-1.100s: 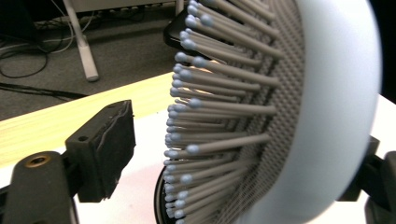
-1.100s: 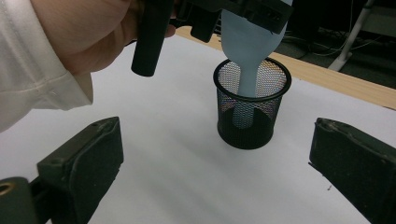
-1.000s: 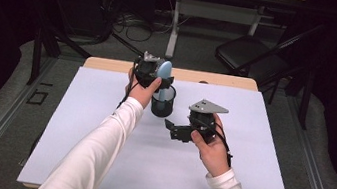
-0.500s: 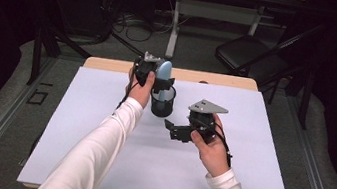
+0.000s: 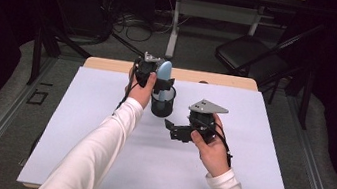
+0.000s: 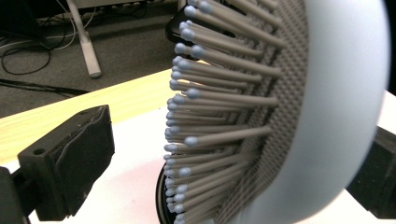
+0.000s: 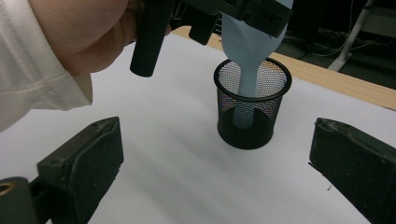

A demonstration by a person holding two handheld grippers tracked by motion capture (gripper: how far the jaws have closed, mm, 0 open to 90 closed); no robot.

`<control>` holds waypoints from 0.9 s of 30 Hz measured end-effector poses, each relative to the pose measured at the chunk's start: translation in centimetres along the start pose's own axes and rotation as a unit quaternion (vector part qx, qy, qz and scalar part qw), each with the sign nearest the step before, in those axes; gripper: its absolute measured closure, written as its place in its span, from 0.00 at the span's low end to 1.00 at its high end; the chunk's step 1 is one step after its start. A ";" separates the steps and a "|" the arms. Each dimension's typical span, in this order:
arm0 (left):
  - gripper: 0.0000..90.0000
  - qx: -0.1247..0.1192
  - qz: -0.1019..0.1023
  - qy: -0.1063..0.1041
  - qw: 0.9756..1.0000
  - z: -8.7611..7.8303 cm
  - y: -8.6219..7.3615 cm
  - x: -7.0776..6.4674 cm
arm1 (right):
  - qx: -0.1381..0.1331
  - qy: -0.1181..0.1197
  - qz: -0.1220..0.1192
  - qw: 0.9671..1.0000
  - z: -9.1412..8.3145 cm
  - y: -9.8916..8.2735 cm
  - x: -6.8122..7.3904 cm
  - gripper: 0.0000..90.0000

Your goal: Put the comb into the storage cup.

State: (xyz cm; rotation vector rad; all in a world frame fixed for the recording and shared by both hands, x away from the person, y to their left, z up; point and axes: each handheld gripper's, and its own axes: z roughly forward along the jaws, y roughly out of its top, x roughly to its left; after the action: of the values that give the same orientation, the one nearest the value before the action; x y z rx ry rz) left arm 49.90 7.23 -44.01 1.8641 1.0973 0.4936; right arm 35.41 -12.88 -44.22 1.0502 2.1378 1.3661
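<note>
Hairbrush [image 5: 164, 69] standing handle-down in black mesh cup [image 5: 162, 104]. Long axis near vertical, head uppermost, leaning slightly against the cup rim. Handle tip resting at the cup floor, visible through the mesh in the right gripper view [image 7: 246, 109]. Pale blue back of the head turned toward the right gripper; bristles [image 6: 210, 116] turned toward the left gripper camera, projecting sideways, roughly level with the table.

Cup placed on white table cover [image 5: 97, 154], toward the far edge, upright, mouth facing up.

Left gripper [image 5: 155, 77] positioned at the brush head, above the cup. Jaws just opened further, now spread wide, one pad on each side of the head. In the left gripper view, clear gap between the left pad [image 6: 74, 158] and the bristles; contact on the far side not discernible. Brush between the jaws but not clamped.

Right gripper [image 5: 174, 127] held just above the cover, near the cup on the person's side, aimed at it. Jaws wide open, nothing between them; cup framed between the two pads [image 7: 84, 172] in the right gripper view, well clear of both.
</note>
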 end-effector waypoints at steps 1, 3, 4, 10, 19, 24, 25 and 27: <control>0.01 0.000 -0.001 0.000 1.000 0.0 0.0 0.0 | 0.000 0.000 0.000 1.000 0.0 0.0 0.0 0.03; 0.01 0.000 -0.003 -0.002 1.000 0.0 0.0 0.0 | 0.000 0.000 0.000 1.000 0.0 0.0 0.0 0.03; 0.01 0.000 -0.003 -0.002 1.000 0.0 0.0 0.0 | 0.000 0.000 0.000 1.000 0.0 0.0 0.0 0.03; 0.01 0.001 -0.004 -0.002 1.000 0.0 0.0 0.0 | 0.000 0.000 0.000 1.000 0.0 0.0 0.0 0.03; 0.01 0.001 -0.004 -0.003 1.000 -0.1 0.0 0.0 | 0.001 0.000 0.000 1.000 0.0 0.0 0.0 0.03; 0.01 0.001 -0.004 -0.002 1.000 -0.1 0.0 0.0 | 0.001 0.000 0.000 1.000 0.0 0.0 0.0 0.03; 0.01 0.001 -0.004 -0.003 1.000 -0.1 0.1 0.0 | 0.002 0.000 0.002 1.000 0.0 0.0 0.0 0.03; 0.01 0.001 -0.003 -0.002 1.000 -0.1 0.1 0.1 | 0.002 0.000 0.001 1.000 0.0 0.0 0.0 0.03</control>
State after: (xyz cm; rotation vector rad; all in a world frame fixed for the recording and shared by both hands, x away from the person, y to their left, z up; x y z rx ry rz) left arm 49.88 7.33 -43.88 1.8626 1.0997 0.4855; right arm 35.41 -12.83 -44.24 1.0542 2.1412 1.3640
